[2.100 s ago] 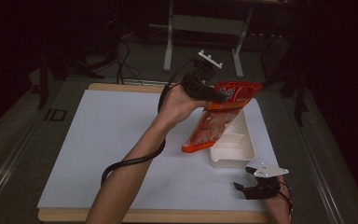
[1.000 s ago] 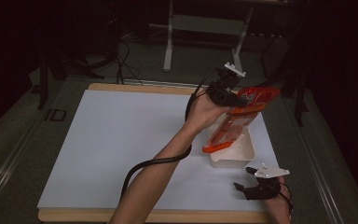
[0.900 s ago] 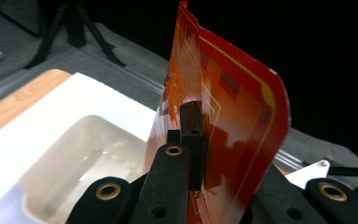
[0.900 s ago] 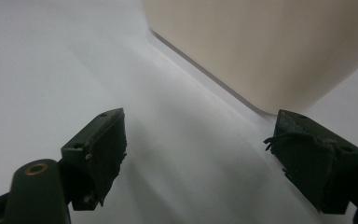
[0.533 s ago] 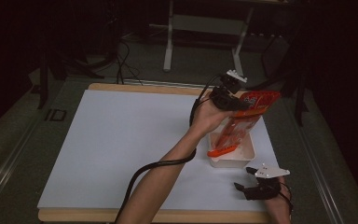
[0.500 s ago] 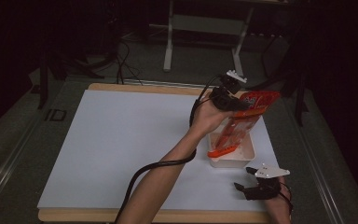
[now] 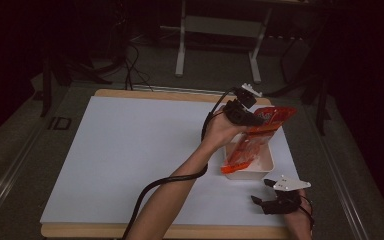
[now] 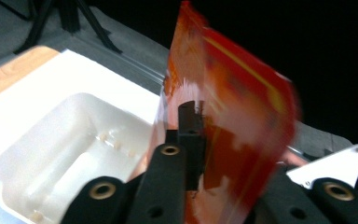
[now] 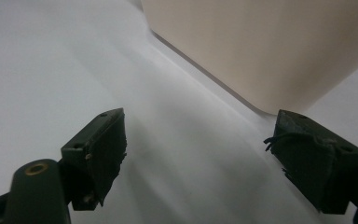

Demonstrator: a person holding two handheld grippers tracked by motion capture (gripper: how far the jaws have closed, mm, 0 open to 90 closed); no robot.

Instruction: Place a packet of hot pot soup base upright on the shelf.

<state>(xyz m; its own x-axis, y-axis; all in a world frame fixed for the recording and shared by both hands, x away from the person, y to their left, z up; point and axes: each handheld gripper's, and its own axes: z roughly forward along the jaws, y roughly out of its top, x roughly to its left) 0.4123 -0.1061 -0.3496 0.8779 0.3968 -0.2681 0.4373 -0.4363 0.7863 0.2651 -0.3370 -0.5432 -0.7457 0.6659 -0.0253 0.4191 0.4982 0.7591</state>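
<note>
An orange-red plastic pouch (image 7: pixel 256 136) hangs tilted, its lower end inside a white foam tray (image 7: pixel 250 175) on the right of the table. My left gripper (image 7: pixel 252 117) grips the pouch near its top, above the tray's far end. In the left gripper view the pouch (image 8: pixel 233 116) stands between the jaws with one pad against it, above the tray (image 8: pixel 51 140); the jaws have just been opening slightly. My right gripper (image 7: pixel 261 191) rests open on the mat in front of the tray, nothing between its jaws (image 9: pixel 200 154). The tray's wall (image 9: pixel 261 46) is close ahead.
A white mat (image 7: pixel 130 150) covers the wooden table (image 7: pixel 180 231); its left and middle are bare. A metal stand (image 7: pixel 220 30) and cables lie on the dark floor beyond the far edge. The left gripper's cable (image 7: pixel 155 190) trails along the forearm.
My left gripper has carried the pouch to the right and down, so its lower end now sits in the tray. The right gripper has stayed put.
</note>
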